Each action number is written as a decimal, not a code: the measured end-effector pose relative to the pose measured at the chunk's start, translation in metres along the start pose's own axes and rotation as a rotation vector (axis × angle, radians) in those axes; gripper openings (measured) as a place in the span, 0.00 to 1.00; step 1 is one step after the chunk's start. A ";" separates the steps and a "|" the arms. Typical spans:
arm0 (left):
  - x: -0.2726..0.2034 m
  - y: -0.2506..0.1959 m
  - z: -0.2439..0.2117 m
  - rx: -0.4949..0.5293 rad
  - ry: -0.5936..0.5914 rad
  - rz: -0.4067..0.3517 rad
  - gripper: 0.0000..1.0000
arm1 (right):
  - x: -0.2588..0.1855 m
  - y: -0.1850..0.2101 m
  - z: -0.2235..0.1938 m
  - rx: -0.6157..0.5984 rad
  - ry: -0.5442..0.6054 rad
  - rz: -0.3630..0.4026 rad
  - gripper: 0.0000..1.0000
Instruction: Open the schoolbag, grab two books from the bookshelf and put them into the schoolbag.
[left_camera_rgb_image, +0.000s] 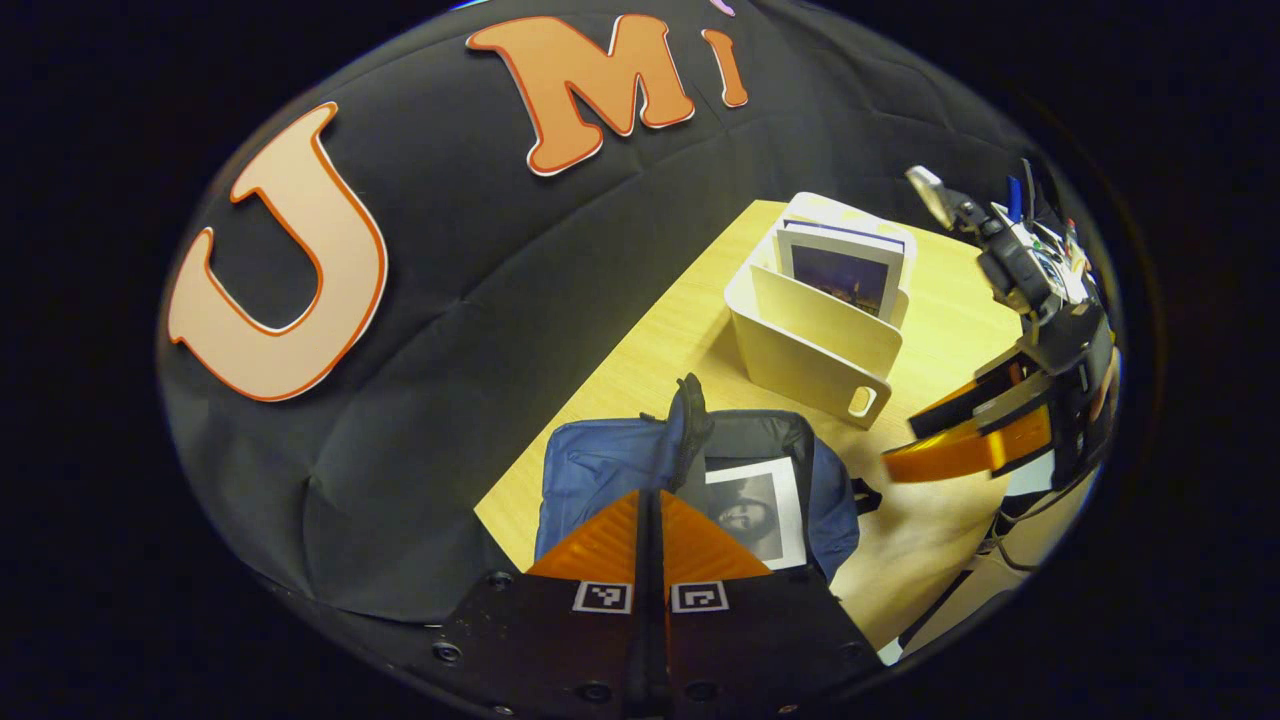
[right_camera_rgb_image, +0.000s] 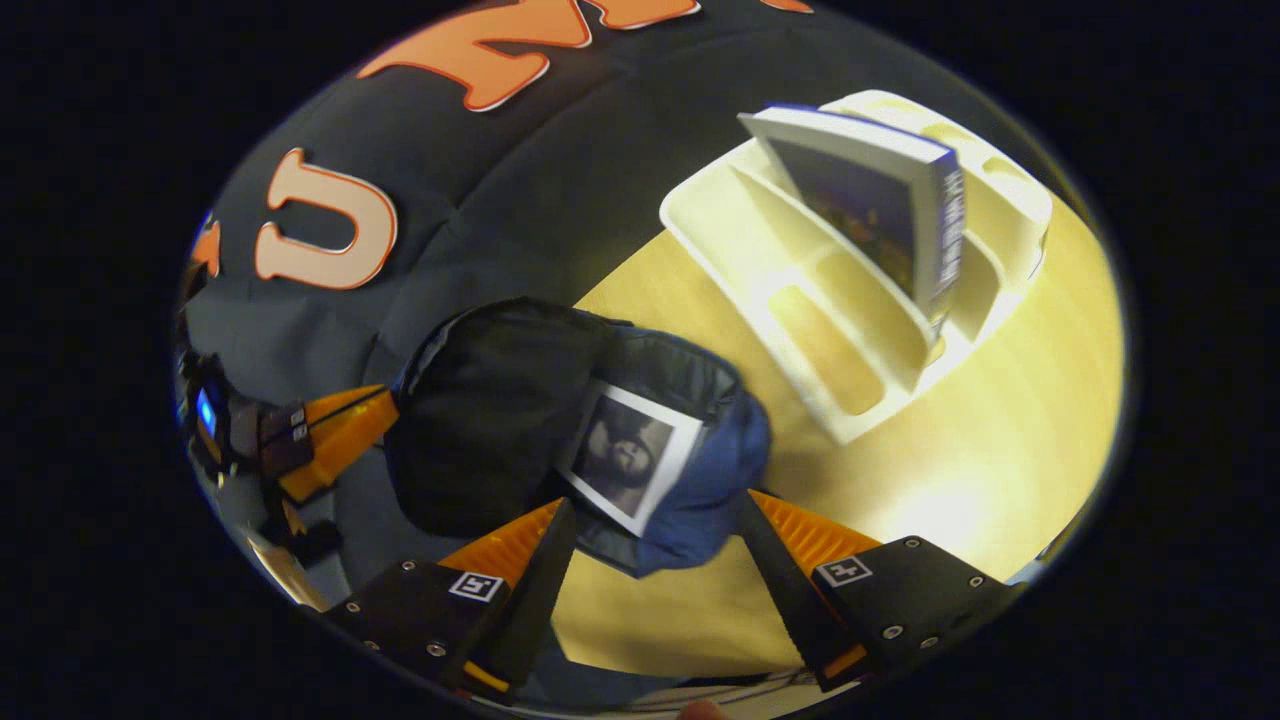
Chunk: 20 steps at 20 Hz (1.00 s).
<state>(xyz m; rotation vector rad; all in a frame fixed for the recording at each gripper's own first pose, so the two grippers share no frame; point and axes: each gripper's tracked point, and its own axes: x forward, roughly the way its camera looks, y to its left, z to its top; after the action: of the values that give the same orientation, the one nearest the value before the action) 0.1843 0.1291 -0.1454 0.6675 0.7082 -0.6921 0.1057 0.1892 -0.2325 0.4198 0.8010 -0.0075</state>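
Blue fabric marks the schoolbag (right_camera_rgb_image: 700, 480), lying unzipped on the pale wooden bench (right_camera_rgb_image: 1000, 450) with one book (right_camera_rgb_image: 630, 460) already resting in its mouth, cover up. The second book (right_camera_rgb_image: 880, 210) stands tilted in the cream bookshelf (right_camera_rgb_image: 800, 300) just beyond the bag.

The right gripper (right_camera_rgb_image: 655, 560) hovers released over the near edge of the bag, fingers spread and holding nothing. The left gripper (left_camera_rgb_image: 648, 520) is clenched, its fingers pressed together above the bag; whether they pinch the black flap (left_camera_rgb_image: 688, 420) I cannot tell.

The likely risks: the leaning book could tip or slide against the divider if gripped near a corner, the light shelf could be dragged along, and the flap could fall back over the opening if let go.

No brand or title is legible; the spine lettering is blurred.
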 end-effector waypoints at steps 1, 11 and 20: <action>0.001 0.000 -0.001 -0.001 0.000 -0.001 0.00 | -0.014 -0.022 0.003 -0.061 -0.033 -0.052 0.97; 0.008 -0.007 -0.002 -0.012 0.001 -0.014 0.00 | -0.090 -0.094 0.148 -0.391 -0.206 -0.307 0.97; 0.012 -0.010 -0.005 -0.054 0.009 -0.002 0.00 | -0.008 -0.079 0.232 -0.460 -0.065 -0.347 0.98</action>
<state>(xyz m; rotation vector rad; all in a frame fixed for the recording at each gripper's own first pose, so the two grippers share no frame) 0.1818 0.1231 -0.1605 0.6212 0.7338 -0.6698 0.2478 0.0303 -0.1122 -0.1566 0.7756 -0.1566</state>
